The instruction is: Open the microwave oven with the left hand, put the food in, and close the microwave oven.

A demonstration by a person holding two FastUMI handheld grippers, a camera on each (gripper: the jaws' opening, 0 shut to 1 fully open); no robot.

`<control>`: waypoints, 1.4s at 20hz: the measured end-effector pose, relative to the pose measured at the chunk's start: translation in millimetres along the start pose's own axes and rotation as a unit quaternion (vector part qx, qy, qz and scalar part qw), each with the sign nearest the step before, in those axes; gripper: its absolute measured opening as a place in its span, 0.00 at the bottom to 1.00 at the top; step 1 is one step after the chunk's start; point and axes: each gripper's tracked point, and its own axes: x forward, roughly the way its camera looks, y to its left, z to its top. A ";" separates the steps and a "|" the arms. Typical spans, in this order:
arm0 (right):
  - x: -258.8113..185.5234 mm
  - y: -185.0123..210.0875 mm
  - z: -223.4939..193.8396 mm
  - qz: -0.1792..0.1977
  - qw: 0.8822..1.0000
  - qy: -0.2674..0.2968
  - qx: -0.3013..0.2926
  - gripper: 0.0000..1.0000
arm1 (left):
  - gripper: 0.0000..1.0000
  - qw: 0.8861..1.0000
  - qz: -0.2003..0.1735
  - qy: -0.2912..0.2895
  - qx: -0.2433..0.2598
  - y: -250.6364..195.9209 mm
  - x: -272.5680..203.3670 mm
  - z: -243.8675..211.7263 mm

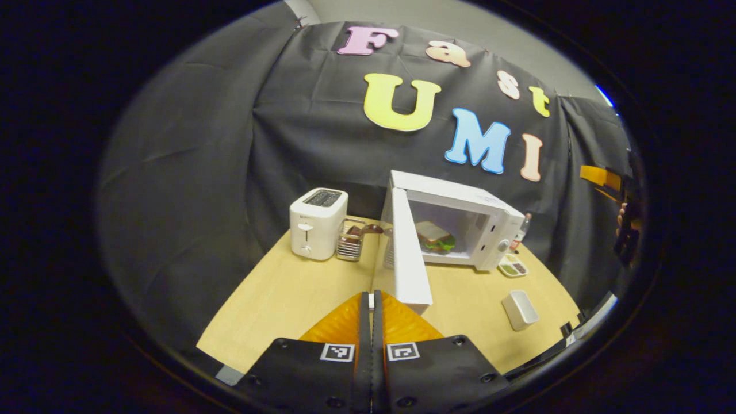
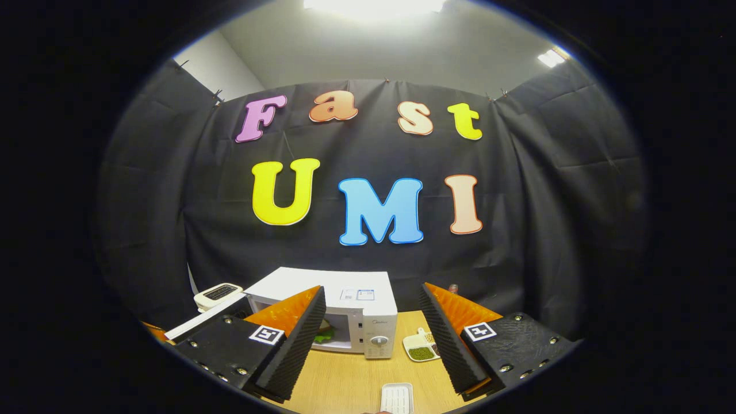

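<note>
On the table (image 1: 276,299) the microwave (image 1: 460,224) stands far, sandwich (image 1: 435,237) inside. Its open door (image 1: 409,259) swings edge-on toward the left tool (image 1: 371,299), fingers pressed together, empty, nearest it. Right tool (image 2: 374,322) gapes wide, empty.

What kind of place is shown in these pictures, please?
Probably a recording booth set up as a small kitchen corner: a wooden table against a black cloth wall, with a white microwave oven standing open, food inside, and a white toaster beside it.
</note>
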 end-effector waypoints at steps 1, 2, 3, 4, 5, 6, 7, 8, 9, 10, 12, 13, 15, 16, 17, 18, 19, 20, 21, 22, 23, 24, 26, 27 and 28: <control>0.8 -2.2 1.5 0.002 1.000 -0.002 0.000 0.98 | 0.10 1.000 -0.007 0.002 0.005 -11.7 0.3 -0.7; 2.7 -4.8 0.7 0.006 1.000 -0.004 -0.002 0.98 | 0.10 1.000 -0.014 0.005 0.008 -25.4 2.1 -3.4; 5.3 -8.4 -0.2 0.009 1.000 -0.003 -0.006 0.98 | 0.10 1.000 -0.021 0.007 0.010 -39.5 3.3 -5.3; 8.3 -12.5 -1.6 0.012 1.000 -0.002 -0.009 0.98 | 0.10 0.999 -0.029 0.009 0.010 -54.7 5.0 -6.4; 11.0 -17.8 -1.1 0.014 1.000 -0.003 -0.010 0.98 | 0.10 0.999 -0.036 0.010 0.009 -70.5 7.1 -7.2; 14.0 -23.0 -1.0 0.016 1.000 -0.004 -0.009 0.98 | 0.10 0.999 -0.042 0.011 0.005 -84.3 9.2 -7.5; 18.1 -29.1 -1.2 0.017 1.000 -0.003 -0.008 0.98 | 0.07 0.999 -0.047 0.014 -0.007 -98.9 12.8 -9.4; 20.6 -34.7 -4.8 0.018 1.000 -0.001 -0.009 0.98 | 0.07 0.998 -0.056 0.014 -0.024 -116.1 16.5 -11.6; 23.1 -42.2 -7.8 0.019 1.000 0.002 -0.011 0.98 | 0.07 0.997 -0.066 0.013 -0.037 -133.3 20.9 -12.0; 26.6 -49.0 -8.7 0.019 1.000 0.003 -0.012 0.98 | 0.07 0.996 -0.072 0.017 -0.045 -147.0 28.1 -12.9; 30.5 -60.4 -11.0 0.019 1.000 0.004 -0.008 0.98 | 0.10 0.995 -0.082 0.022 -0.055 -172.0 41.0 -14.7; 31.8 -67.4 -11.2 0.019 1.000 0.004 -0.005 0.98 | 0.07 0.994 -0.086 0.021 -0.057 -184.0 46.4 -11.9; 35.2 -81.3 -13.5 0.015 1.000 0.005 -0.003 0.98 | 0.07 0.994 -0.093 0.024 -0.052 -205.0 59.4 -9.2; 36.9 -87.8 -14.7 0.014 1.000 0.007 -0.002 0.98 | 0.07 0.994 -0.099 0.026 -0.049 -215.7 65.0 -9.1; 37.5 -94.3 -15.4 0.011 1.000 0.006 0.000 0.98 | 0.07 0.993 -0.104 0.027 -0.044 -225.8 71.2 -7.4; 39.0 -102.2 -15.9 0.006 1.000 0.006 0.001 0.98 | 0.06 0.993 -0.108 0.029 -0.039 -236.4 78.6 -5.7; 39.6 -108.8 -16.6 0.003 1.000 0.006 0.002 0.98 | 0.06 0.993 -0.112 0.029 -0.036 -243.5 84.8 -3.3; 40.4 -116.1 -17.4 -0.001 1.000 0.006 0.003 0.98 | 0.06 0.992 -0.116 0.030 -0.034 -251.0 92.2 -2.8; 40.1 -122.3 -16.7 -0.003 1.000 0.004 0.004 0.98 | 0.07 0.992 -0.119 0.029 -0.032 -258.3 98.0 0.4; 39.2 -127.8 -15.7 -0.005 1.000 0.000 0.006 0.98 | 0.07 0.992 -0.121 0.028 -0.031 -265.7 107.2 3.7; 39.0 -133.7 -13.5 -0.006 1.000 -0.004 0.007 0.98 | 0.07 0.991 -0.125 0.028 -0.031 -272.6 114.8 4.9; 39.0 -140.4 -11.6 -0.009 1.000 -0.009 0.008 0.98 | 0.07 0.991 -0.129 0.029 -0.030 -278.3 122.1 7.8; 40.8 -151.5 -9.9 -0.014 1.000 -0.015 0.006 0.98 | 0.07 0.991 -0.132 0.031 -0.024 -288.2 138.3 11.2; 42.3 -157.0 -10.1 -0.017 1.000 -0.016 0.004 0.98 | 0.07 0.990 -0.133 0.033 -0.021 -292.9 146.6 11.6; 44.1 -162.5 -10.7 -0.019 1.000 -0.015 0.003 0.98 | 0.07 0.990 -0.136 0.035 -0.021 -298.5 153.7 11.1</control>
